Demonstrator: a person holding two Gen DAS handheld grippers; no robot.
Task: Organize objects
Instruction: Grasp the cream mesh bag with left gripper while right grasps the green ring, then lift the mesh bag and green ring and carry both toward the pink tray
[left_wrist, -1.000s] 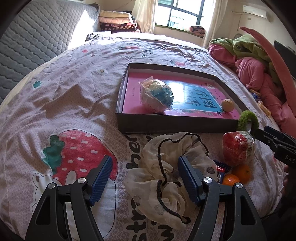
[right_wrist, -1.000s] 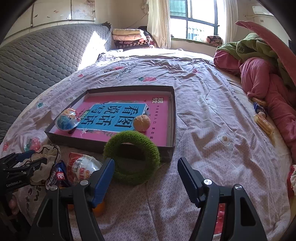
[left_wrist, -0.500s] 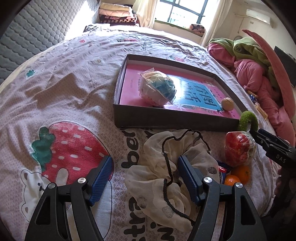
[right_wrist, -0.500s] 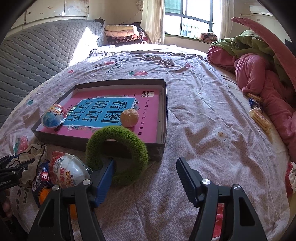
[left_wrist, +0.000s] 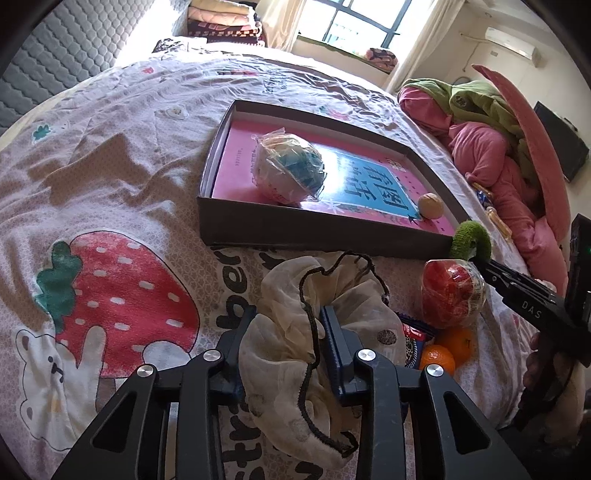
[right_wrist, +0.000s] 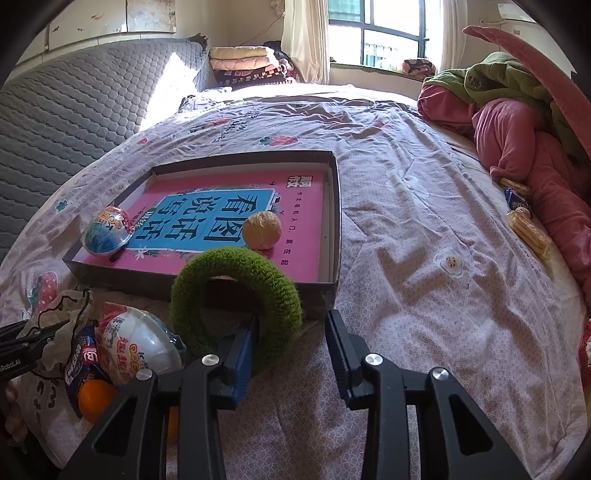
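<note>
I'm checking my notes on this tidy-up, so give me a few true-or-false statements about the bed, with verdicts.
1. The left tongs grip the cream scrunchie. True: the jaws have just been closing and now pinch it.
2. The box is empty. False: it holds a book, a wrapped ball and a tan ball.
3. The green ring lies inside the box. False: it stands outside, by the near wall.
4. Oranges lie next to the red egg. True.
</note>
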